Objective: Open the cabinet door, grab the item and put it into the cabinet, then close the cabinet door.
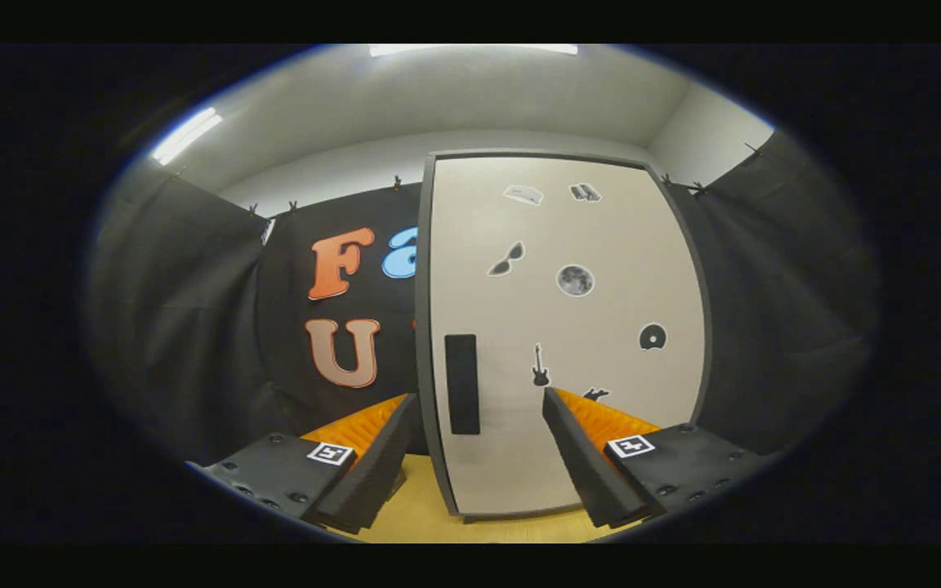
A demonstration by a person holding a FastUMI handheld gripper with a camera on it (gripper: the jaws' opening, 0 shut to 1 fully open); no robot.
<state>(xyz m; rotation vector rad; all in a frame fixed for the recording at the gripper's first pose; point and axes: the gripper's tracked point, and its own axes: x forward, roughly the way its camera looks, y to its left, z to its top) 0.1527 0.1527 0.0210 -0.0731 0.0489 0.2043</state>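
Your gripper (pixel 479 404) is held level and pointed straight at the cabinet, its fingers spread wide with nothing between them but open air. Just ahead of them stands the cabinet door (pixel 568 327), closed, a pale panel in a dark frame, dotted with small stickers: sunglasses, a moon, a guitar, a disc. Its dark rectangular handle (pixel 462 384) sits near the door's left edge, in the gap between your fingertips, closer to the left finger. The cabinet rests on a light wooden tabletop (pixel 413 518).
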